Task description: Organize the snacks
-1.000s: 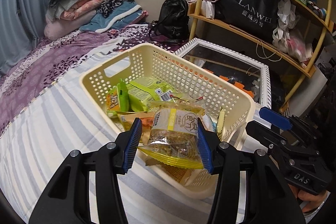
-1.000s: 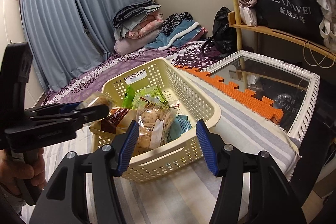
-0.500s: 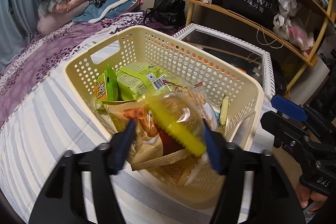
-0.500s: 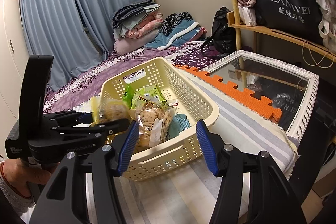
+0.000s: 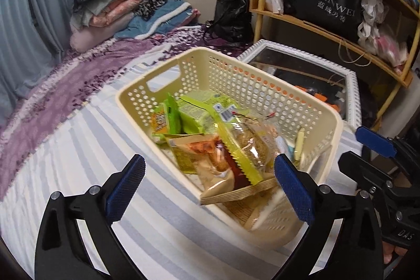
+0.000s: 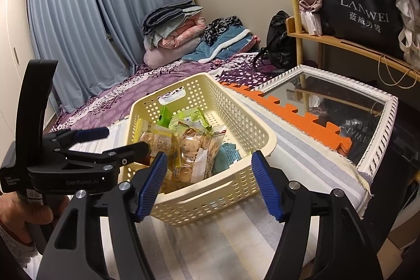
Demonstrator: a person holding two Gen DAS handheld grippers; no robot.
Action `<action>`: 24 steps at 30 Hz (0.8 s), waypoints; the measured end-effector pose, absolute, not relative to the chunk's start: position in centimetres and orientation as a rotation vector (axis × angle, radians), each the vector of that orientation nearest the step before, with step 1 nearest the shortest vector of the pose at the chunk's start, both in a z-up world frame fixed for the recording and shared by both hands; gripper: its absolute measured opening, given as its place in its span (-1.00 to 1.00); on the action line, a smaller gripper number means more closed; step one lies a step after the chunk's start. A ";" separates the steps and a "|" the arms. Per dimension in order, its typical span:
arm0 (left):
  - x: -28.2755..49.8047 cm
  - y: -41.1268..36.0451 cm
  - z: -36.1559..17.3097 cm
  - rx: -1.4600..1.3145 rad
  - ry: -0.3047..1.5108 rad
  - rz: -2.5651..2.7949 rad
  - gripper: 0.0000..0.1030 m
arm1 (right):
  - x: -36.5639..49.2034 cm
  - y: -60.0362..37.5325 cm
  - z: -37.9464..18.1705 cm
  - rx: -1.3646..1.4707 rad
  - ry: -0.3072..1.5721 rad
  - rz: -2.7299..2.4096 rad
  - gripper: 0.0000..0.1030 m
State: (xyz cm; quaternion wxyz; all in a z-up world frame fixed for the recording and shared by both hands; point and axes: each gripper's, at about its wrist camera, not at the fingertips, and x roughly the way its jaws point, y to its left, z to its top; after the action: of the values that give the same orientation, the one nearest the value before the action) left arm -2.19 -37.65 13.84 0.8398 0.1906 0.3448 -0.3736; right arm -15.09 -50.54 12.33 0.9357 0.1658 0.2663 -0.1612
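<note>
A cream perforated basket (image 5: 183, 57) (image 6: 270, 141) sits on the striped bedsheet and holds several snack packets. A clear packet with a yellow serrated edge (image 5: 246, 148) lies loose on top of the pile at the near end. My left gripper (image 5: 210, 184) (image 6: 122, 141) hovers just above that end. Its jaws are opening wide and nothing is between them. My right gripper (image 6: 210, 184) (image 5: 375, 146) stays low in front of the basket's near wall. Its jaws are opening too, and the pads touch nothing. Green packets (image 5: 199, 112) lie farther in.
The basket rests near the bed's right edge. Beside it are an orange foam mat (image 6: 302, 112) and a white-framed mirror (image 6: 378, 122). A wooden shelf with a black bag (image 5: 328, 4) stands to the right. Folded bedding (image 5: 105, 9) and a purple blanket lie beyond.
My left gripper let go of the yellow-edged packet, which dropped onto the pile in the basket, and its jaws spread wide. The right gripper's jaws widened while it stayed put.
</note>
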 end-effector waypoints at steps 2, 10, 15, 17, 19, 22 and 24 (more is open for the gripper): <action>-2.5 -37.5 14.2 0.433 0.701 -0.750 0.94 | -15.1 -50.3 12.4 0.333 0.549 -0.325 0.34; -3.4 -36.3 15.9 0.473 0.616 -0.649 0.94 | -15.2 -49.3 12.4 0.312 0.569 -0.312 0.58; -4.1 -35.8 16.8 0.519 0.529 -0.548 0.94 | -15.2 -48.3 12.7 0.276 0.571 -0.302 0.81; -4.4 -35.6 17.1 0.524 0.509 -0.534 0.94 | -15.0 -47.9 12.7 0.250 0.584 -0.296 0.85; -4.4 -35.2 17.5 0.502 0.513 -0.528 0.94 | -14.9 -47.5 12.7 0.234 0.591 -0.298 0.87; -4.1 -34.4 17.8 0.454 0.543 -0.513 0.94 | -14.8 -47.2 12.7 0.217 0.604 -0.303 0.90; -4.0 -33.9 18.0 0.428 0.550 -0.506 0.94 | -14.8 -47.0 12.7 0.209 0.608 -0.307 0.90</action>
State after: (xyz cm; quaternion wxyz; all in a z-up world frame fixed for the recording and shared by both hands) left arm -3.99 -33.86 17.97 0.9087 0.2076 0.2666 -0.2451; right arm -14.81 -47.03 12.66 0.9373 0.1021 0.2974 -0.1501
